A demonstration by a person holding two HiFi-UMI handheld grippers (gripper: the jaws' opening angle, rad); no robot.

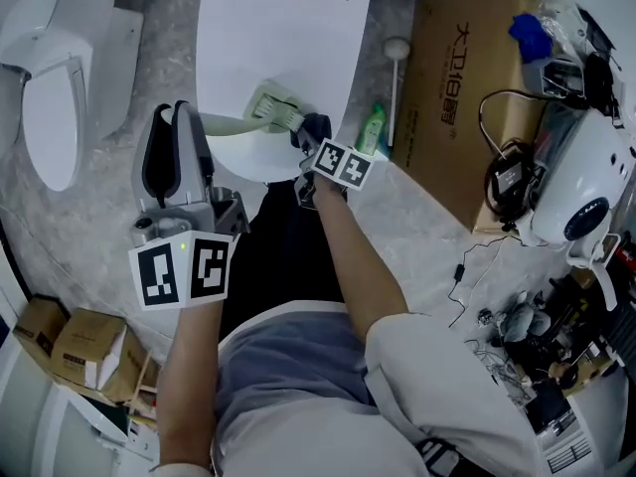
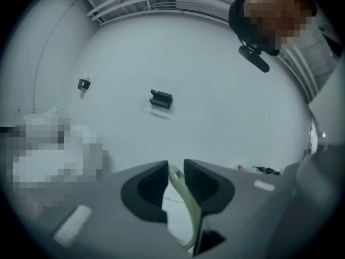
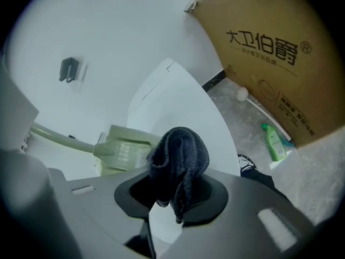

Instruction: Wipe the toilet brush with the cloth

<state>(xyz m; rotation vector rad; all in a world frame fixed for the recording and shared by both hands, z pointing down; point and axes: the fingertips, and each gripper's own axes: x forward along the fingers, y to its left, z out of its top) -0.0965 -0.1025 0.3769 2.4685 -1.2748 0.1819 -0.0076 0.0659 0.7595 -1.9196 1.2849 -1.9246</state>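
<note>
The toilet brush [image 1: 274, 108] is pale green, with a flat head and a long handle [image 1: 224, 123], and hangs over the closed white toilet lid [image 1: 283, 28]. My left gripper [image 1: 185, 117] is shut on the handle's end; in the left gripper view the handle [image 2: 187, 198] sits pinched between the jaws of that gripper [image 2: 175, 172]. My right gripper [image 1: 310, 139] is shut on a dark blue cloth [image 1: 314, 127], which touches the right side of the brush head. In the right gripper view the bunched cloth [image 3: 179, 154] bulges out of the gripper [image 3: 178, 183], right beside the brush head [image 3: 125, 150].
A second toilet [image 1: 55, 97] stands at the left. A big cardboard box [image 1: 467, 78] lies to the right, with a green bottle [image 1: 373, 127] and a white-tipped stick [image 1: 397, 63] beside it. Cables and equipment [image 1: 556, 197] crowd the right; small cartons [image 1: 84, 346] sit bottom left.
</note>
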